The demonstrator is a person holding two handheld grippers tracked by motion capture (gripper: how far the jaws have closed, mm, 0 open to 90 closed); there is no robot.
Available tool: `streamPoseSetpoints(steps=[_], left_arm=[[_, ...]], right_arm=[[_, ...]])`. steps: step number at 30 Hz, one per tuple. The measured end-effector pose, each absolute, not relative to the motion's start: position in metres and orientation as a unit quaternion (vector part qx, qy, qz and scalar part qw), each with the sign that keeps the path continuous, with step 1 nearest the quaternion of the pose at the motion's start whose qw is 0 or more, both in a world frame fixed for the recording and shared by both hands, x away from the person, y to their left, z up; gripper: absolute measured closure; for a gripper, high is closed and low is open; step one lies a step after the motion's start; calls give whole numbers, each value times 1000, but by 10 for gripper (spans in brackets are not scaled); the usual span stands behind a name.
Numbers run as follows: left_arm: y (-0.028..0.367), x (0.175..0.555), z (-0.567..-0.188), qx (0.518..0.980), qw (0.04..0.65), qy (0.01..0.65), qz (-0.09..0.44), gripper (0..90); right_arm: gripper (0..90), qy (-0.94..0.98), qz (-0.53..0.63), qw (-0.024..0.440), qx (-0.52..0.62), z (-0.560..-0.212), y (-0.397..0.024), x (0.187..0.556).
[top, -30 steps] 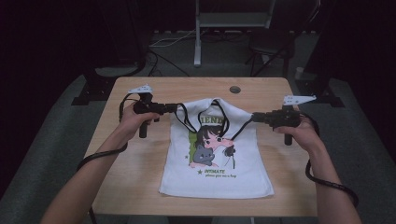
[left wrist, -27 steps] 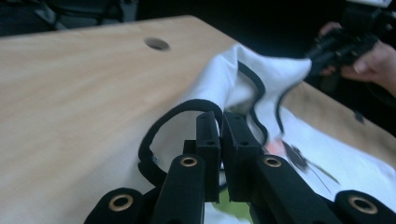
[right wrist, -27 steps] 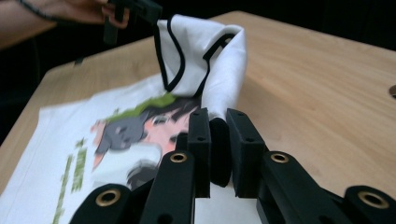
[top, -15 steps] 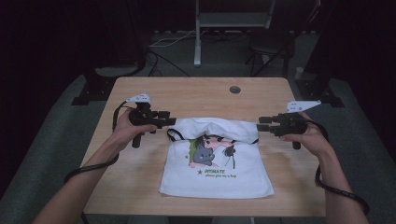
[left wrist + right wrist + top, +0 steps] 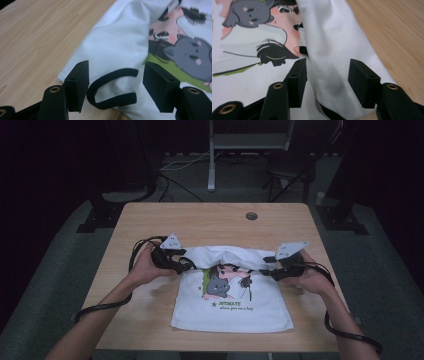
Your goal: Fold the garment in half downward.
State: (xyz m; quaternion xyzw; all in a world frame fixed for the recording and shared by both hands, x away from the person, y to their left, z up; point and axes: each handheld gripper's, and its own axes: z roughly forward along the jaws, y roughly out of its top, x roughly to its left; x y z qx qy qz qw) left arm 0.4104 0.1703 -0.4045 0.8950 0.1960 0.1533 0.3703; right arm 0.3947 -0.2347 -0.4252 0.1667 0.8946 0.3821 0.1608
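A white tote bag (image 5: 232,295) with a cartoon print lies flat on a wooden surface (image 5: 210,222), its upper part folded down toward the person. The print shows a grey cat-like figure and a pink-faced character above green lettering.

The left gripper (image 5: 181,265) rests at the bag's upper left corner, held in the person's left hand (image 5: 145,266). In the left gripper view its fingers (image 5: 78,85) stand spread apart, having just been opening, and a loop of black strap (image 5: 110,90) lies between them without being pinched. White cloth sits just beyond the fingertips, with bare wood off to the side of the near finger.

The right gripper (image 5: 272,267) rests at the bag's upper right corner, held in the right hand (image 5: 310,277). In the right gripper view its fingers (image 5: 298,80) are also spread, having just been opening, and a fold of white cloth (image 5: 329,75) lies loose between them, touching neither pad firmly. The printed picture lies beside one finger; bare wood lies beside the other. A bit of black strap (image 5: 329,113) peeks out near the base of the fingers.

A cable (image 5: 100,309) trails from each gripper along the forearms.
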Motion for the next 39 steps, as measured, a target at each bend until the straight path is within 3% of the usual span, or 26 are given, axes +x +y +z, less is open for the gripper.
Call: streamPoseSetpoints(steps=[2,5,9,11,17,25,28,30,33,35,39], left_arm=[[167,411,-408,903,356,180,160,437],[165,413,-412,908,347,169,162,598],[162,415,-415,909,347,172,152,782],[161,415,-411,906,358,169,148,832],[165,411,-397,890,402,176,127,869],[173,403,-387,886,413,173,122,885],[173,399,-390,898,391,158,127,753],[172,399,-395,906,368,153,144,605],[172,398,-402,912,349,144,160,487],[170,397,-405,913,350,137,159,484],[165,397,-407,921,329,119,169,519]], right_arm=[[559,901,365,169,163,-427,-230,396],[715,904,353,164,178,-430,-227,399],[832,901,355,165,189,-431,-228,400],[850,896,360,163,202,-428,-230,399],[858,877,401,156,215,-414,-238,394],[857,873,409,166,208,-398,-248,384],[836,878,400,168,203,-398,-249,380],[773,883,386,176,199,-399,-248,379],[668,888,370,190,195,-405,-246,379],[612,893,360,201,178,-409,-246,378],[582,897,347,212,171,-416,-245,379]])
